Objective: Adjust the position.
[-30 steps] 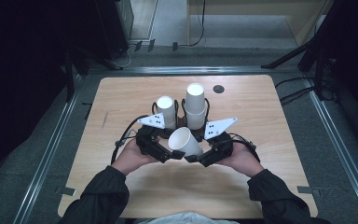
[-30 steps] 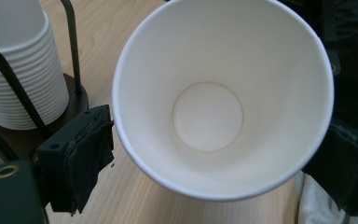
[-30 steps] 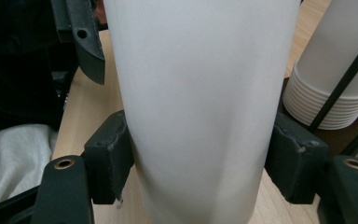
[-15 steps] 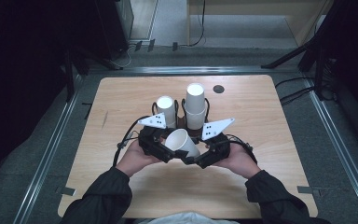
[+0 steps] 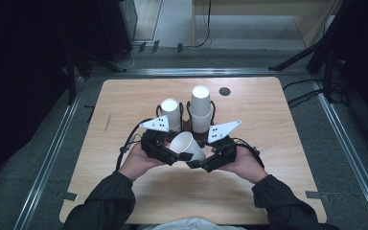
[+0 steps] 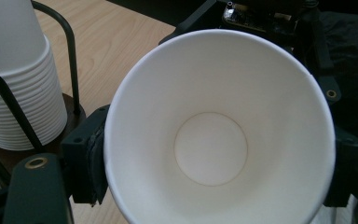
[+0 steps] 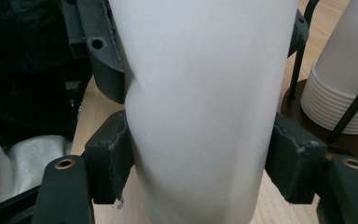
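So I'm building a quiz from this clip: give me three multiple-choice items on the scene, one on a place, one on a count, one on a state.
1. Where is the loose paper cup?
A. between both hand-held grippers, over the table
B. standing in the rack
C. on the floor

2. How many cup stacks stand in the wire rack?
A. one
B. two
C. four

3. How does the held cup lie?
A. upright
B. upside down
C. tipped on its side

Answers: 1 A, the left hand-held gripper and right hand-held gripper meet at it. 2 B, two white stacks stand side by side. 3 C, its mouth faces the left hand-held gripper.
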Tool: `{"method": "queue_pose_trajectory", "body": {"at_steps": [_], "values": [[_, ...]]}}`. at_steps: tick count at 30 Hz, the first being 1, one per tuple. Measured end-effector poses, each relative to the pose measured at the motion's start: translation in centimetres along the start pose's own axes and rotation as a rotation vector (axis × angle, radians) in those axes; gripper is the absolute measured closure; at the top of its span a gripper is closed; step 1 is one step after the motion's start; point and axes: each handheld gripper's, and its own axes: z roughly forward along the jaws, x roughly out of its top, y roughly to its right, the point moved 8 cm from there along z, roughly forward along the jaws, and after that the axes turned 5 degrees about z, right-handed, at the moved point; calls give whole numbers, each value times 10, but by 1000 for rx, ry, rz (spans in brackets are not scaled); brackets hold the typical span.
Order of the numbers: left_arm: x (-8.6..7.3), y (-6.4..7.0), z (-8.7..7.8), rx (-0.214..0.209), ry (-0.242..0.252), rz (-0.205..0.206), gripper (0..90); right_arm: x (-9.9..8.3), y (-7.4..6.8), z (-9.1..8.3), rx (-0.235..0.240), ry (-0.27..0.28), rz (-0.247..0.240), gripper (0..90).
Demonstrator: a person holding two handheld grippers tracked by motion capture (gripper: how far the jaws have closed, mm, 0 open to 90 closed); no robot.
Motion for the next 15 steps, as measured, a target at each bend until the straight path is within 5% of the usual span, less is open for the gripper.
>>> {"method": "queue_pose_trajectory", "body": {"at_steps": [15], "values": [[-2, 0, 0, 6, -27, 12, 180, 0, 0, 1, -17, -6, 0, 250]]}}
